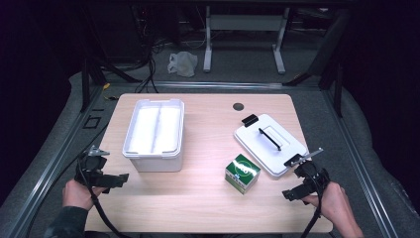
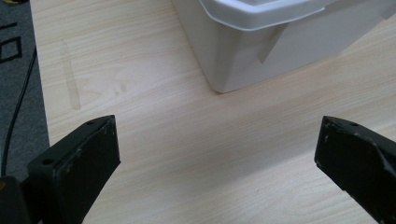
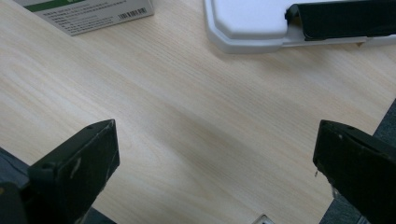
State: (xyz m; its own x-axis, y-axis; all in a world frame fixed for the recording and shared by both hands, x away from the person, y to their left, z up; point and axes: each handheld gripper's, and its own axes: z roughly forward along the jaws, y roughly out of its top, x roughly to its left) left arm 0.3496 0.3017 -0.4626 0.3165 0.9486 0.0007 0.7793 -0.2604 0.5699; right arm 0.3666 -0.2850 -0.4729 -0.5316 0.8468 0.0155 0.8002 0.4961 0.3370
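Observation:
A white plastic bin (image 1: 154, 133) stands open at the left middle of the wooden table (image 1: 208, 203); its near corner (image 2: 243, 56) fills the top of the left gripper view. Its white lid (image 1: 270, 144), with a black handle and black clips, lies flat at the right. A small green and white box (image 1: 242, 173) sits in front of the lid. My left gripper (image 1: 115, 181) hovers open at the table's front left corner, pointing at the bin. My right gripper (image 1: 292, 193) is open at the front right, beside the lid's near corner (image 3: 247, 28). Nothing lies between either pair of jaws.
A round cable hole (image 1: 238, 106) sits near the table's far edge. Grey floor with metal rails surrounds the table. Desk legs and a white bag (image 1: 183, 63) lie on the floor behind. Cables trail from both grippers.

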